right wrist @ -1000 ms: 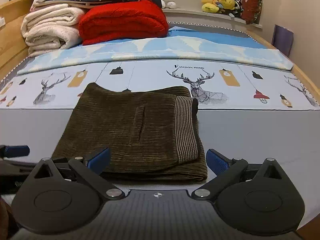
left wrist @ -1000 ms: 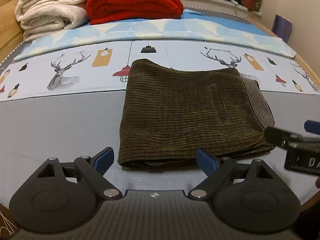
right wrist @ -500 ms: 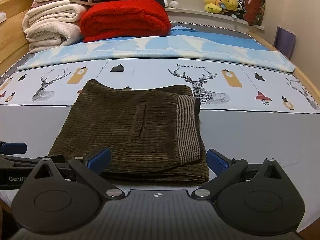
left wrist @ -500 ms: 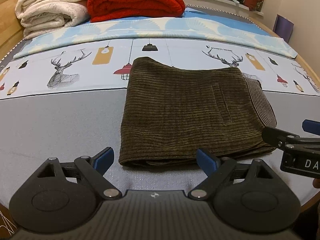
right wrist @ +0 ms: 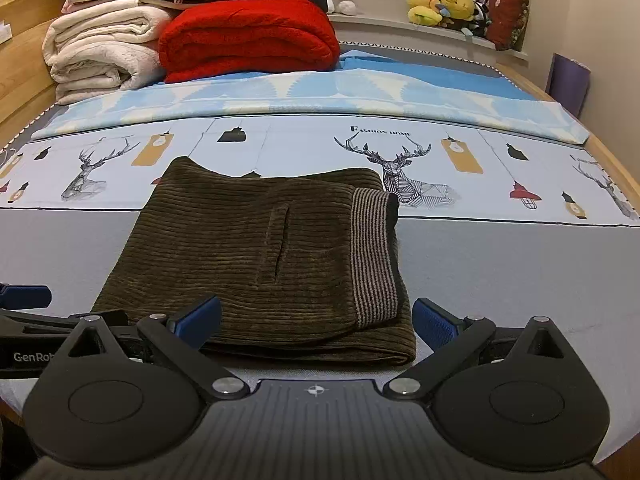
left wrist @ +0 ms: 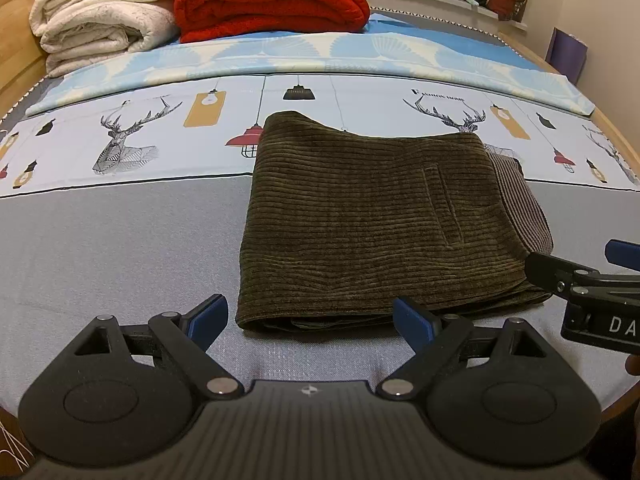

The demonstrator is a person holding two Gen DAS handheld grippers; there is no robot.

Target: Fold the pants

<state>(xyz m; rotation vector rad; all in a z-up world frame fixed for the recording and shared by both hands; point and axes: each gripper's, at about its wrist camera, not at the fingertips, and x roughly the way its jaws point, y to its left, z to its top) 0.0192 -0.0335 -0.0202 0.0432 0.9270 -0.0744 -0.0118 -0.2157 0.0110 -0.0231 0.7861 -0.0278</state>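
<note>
Right now, pants: the brown corduroy pants (left wrist: pixel 380 220) lie folded in a flat, thick square on the bed (left wrist: pixel 100 248); they sit partly on the grey part and partly on the deer print; a striped waistband (right wrist: pixel 372 256) shows at the right side; a slit pocket (right wrist: pixel 280 244) is in the middle of the top layer
Left gripper: the left gripper (left wrist: pixel 310 318) is wide open and holds nothing; its blue fingertips (left wrist: pixel 208 316) are just in front of the near edge of the pants; I cannot tell if they touch the cloth
Right gripper: the right gripper (right wrist: pixel 316 320) is wide open too, with nothing in it; it sits at the near right corner of the pants, one tip on each side of that corner
Far end of bed: a red blanket (right wrist: pixel 248 36) lies folded beside a pile of cream blankets (right wrist: pixel 100 52); both rest by a light blue sheet (right wrist: pixel 360 92)
Window ledge: yellow stuffed toys (right wrist: pixel 444 6) sit in a row
</note>
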